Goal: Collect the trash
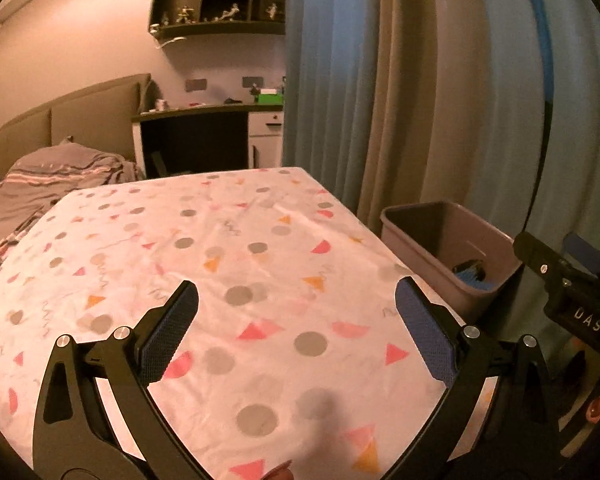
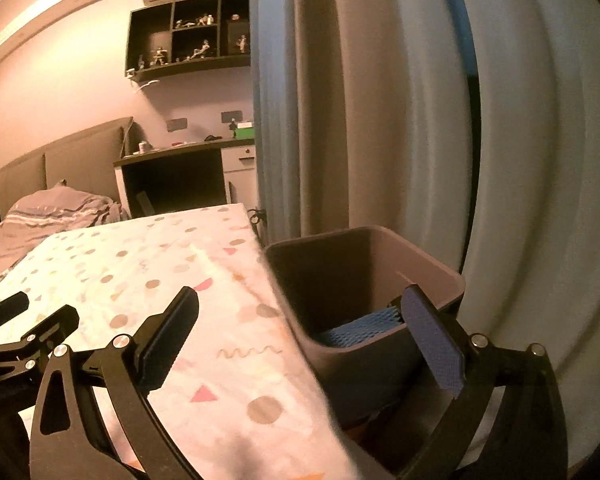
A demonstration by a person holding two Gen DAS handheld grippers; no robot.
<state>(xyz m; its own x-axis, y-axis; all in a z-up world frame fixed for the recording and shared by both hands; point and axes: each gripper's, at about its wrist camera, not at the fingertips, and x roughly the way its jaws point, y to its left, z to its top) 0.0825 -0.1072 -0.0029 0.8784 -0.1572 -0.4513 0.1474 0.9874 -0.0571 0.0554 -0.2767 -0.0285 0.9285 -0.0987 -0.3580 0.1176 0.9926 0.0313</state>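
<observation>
- The left gripper [image 1: 296,300] is hovering over the table's patterned cloth [image 1: 236,256], its jaws spread wide and gripping nothing.
- The right gripper [image 2: 300,308] is hanging at the table's edge, jaws just as wide and empty, its right finger [image 2: 432,340] showing in front of the bin [image 2: 440,276].
- The grey bin is standing just beside the table, near the curtains [image 2: 380,120].
- Blue trash [image 2: 364,326] is lying at the bottom of the bin.
</observation>
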